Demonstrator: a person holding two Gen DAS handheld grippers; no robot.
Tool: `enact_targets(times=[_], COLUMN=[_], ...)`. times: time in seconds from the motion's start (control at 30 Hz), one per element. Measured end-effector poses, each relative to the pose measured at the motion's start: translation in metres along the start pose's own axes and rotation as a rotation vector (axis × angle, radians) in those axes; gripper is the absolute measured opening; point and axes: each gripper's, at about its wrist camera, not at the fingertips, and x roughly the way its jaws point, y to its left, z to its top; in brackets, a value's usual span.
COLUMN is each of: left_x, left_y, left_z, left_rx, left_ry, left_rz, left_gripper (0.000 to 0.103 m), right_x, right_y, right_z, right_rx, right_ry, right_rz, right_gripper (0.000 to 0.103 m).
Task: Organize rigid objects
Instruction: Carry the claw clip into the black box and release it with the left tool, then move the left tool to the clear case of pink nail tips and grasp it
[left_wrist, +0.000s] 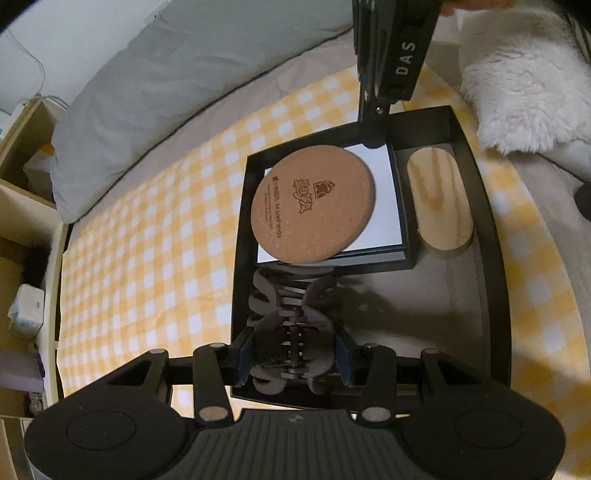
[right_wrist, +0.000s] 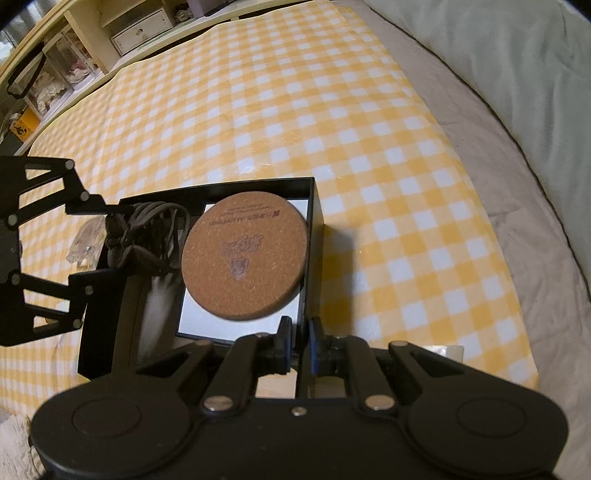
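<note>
A black tray (left_wrist: 491, 236) lies on the yellow checked cloth. In it a round cork coaster (left_wrist: 314, 205) rests on a black-framed white square (left_wrist: 388, 206), with an oval wooden piece (left_wrist: 439, 203) beside it. My left gripper (left_wrist: 293, 360) is shut on a dark grey hair claw clip (left_wrist: 291, 325) over the tray's near left part. My right gripper (right_wrist: 299, 345) is nearly closed on the tray's rim (right_wrist: 306, 295), next to the coaster (right_wrist: 243, 258). The claw clip (right_wrist: 144, 232) and left gripper also show in the right wrist view.
A clear plastic clip (right_wrist: 83, 243) lies on the cloth (right_wrist: 332, 110) outside the tray. A grey pillow (left_wrist: 177, 85) and a white fluffy item (left_wrist: 524, 81) lie beyond. Shelves (right_wrist: 74, 48) stand past the cloth.
</note>
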Motion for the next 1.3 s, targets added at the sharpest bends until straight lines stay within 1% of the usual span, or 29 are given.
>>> enact_targets(times=[0.07,0.1,0.13,0.2,0.23,0.3,0.47,0.53,0.63,0.8,0.9,1.03,1.17,1.3], left_x=[0.004,0.006,0.009,0.01,0.008,0.003,-0.011,-0.017,-0.031,-0.058,-0.075,-0.093,-0.105,-0.109], left_y=[-0.003,-0.004,-0.005,-0.005,-0.005,-0.003,-0.005,-0.005,-0.007,-0.012,-0.017,-0.022,-0.023,-0.021], left_z=[0.002,0.003,0.003,0.003,0.002,0.001,-0.004,-0.006,-0.01,-0.021,-0.031,-0.044,-0.065,-0.091], left_rx=[0.015,0.015,0.005,-0.027,-0.038,-0.09,-0.199,-0.245,-0.34,-0.524,-0.623,-0.744,-0.864,-1.023], left_ry=[0.009,0.009,0.014,0.011,-0.006,-0.035,-0.077,-0.099,-0.16,-0.267,-0.324,-0.359,-0.398,-0.398], left_rz=[0.021,0.032,0.048,0.08,0.071,0.03,0.007,0.006,0.017,0.021,0.048,0.096,0.174,0.254], left_gripper=[0.047,0.052,0.069,0.092,0.092,0.092,0.093,0.097,0.101,0.103,0.103,0.103,0.103,0.103], right_x=[0.0,0.0,0.0,0.0,0.0,0.0,0.001,0.001,0.0,-0.001,0.0,0.0,0.0,0.0], right_y=[0.0,0.0,0.0,0.0,-0.001,-0.001,-0.002,-0.003,0.0,-0.001,-0.001,0.001,0.0,0.0], right_z=[0.0,0.0,0.0,0.0,0.0,0.0,0.0,0.0,0.0,-0.001,-0.001,-0.001,-0.001,-0.001], right_rx=[0.0,0.001,0.003,0.006,0.007,0.009,0.011,0.008,-0.008,0.0,-0.005,-0.011,-0.009,-0.011], right_ry=[0.0,-0.001,0.0,0.0,0.0,-0.001,0.0,-0.001,-0.001,-0.003,-0.004,-0.005,-0.005,-0.005], right_rz=[0.001,0.002,0.003,0.006,0.007,0.008,0.011,0.009,-0.003,0.004,0.003,-0.003,0.0,-0.003], right_gripper=[0.011,0.011,0.011,0.011,0.011,0.011,0.011,0.011,0.011,0.011,0.011,0.011,0.011,0.011])
